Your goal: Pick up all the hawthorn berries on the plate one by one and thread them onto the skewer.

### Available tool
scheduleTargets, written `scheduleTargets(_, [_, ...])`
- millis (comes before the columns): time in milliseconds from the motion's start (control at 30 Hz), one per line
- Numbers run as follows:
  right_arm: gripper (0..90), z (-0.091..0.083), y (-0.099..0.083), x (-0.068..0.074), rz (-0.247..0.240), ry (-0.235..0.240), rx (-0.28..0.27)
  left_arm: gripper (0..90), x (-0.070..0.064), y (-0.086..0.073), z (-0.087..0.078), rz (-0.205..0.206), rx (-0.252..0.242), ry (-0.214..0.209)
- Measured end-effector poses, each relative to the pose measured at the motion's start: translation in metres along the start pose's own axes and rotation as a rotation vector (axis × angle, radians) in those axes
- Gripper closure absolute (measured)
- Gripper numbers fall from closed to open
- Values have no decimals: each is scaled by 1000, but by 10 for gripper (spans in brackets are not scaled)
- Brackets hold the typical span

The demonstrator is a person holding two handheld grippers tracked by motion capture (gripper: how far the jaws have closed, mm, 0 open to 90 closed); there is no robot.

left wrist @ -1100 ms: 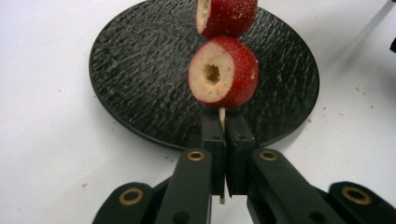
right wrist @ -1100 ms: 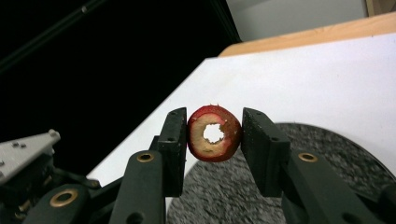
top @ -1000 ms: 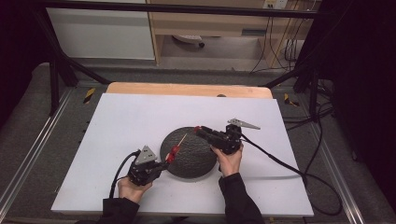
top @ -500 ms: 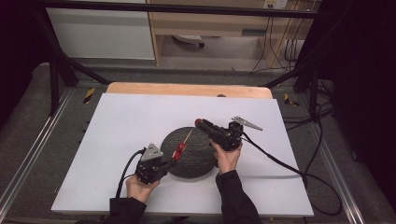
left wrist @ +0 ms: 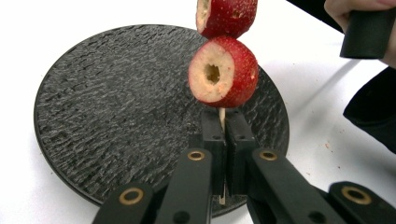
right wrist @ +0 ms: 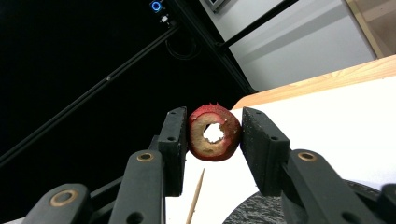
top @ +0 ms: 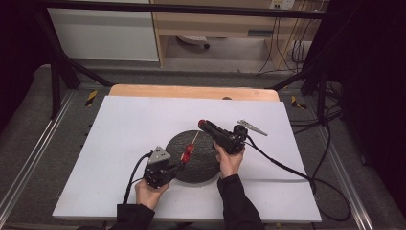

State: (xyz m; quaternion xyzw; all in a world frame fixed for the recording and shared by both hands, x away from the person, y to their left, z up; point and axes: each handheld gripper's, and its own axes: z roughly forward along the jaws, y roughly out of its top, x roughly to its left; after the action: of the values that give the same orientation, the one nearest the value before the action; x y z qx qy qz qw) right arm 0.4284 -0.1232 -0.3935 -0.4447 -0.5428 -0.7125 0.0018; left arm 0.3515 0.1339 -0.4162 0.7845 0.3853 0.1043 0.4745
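Observation:
A thin wooden skewer [left wrist: 222,116] carries two cored red fruit pieces [left wrist: 223,70], and my left gripper [left wrist: 222,125] is shut on its lower end. In the high view the left gripper [top: 175,164] holds the skewer tilted up over the round black slate plate [top: 203,167], with the fruit [top: 187,152] partway along the stick. My right gripper [right wrist: 214,135] is shut on a third cored red fruit ring [right wrist: 215,132]. It hovers above the plate's far edge [top: 202,124], just beyond the skewer's point [right wrist: 196,196].
The plate lies on a white board [top: 129,124] over a wooden table [top: 191,91]. Cables [top: 287,167] trail from both grippers to the right and the front. A dark frame and a cabinet stand behind the table.
The left gripper has shifted right with the skewer, bringing the fruit over the plate. The right gripper has lifted its fruit ring slightly farther away.

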Motion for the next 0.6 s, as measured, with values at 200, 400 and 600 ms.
scheduleTargets(200, [623,3,-5,-1,40,17,-7,879,1,-1,0,-2,-9,2])
scheduleTargets(400, [624,4,-8,-1,61,29,-20,879,1,-1,2,-16,-13,-5])
scheduleTargets(600, [624,4,-9,-1,77,40,-32,879,-1,-1,2,-20,-23,-5])
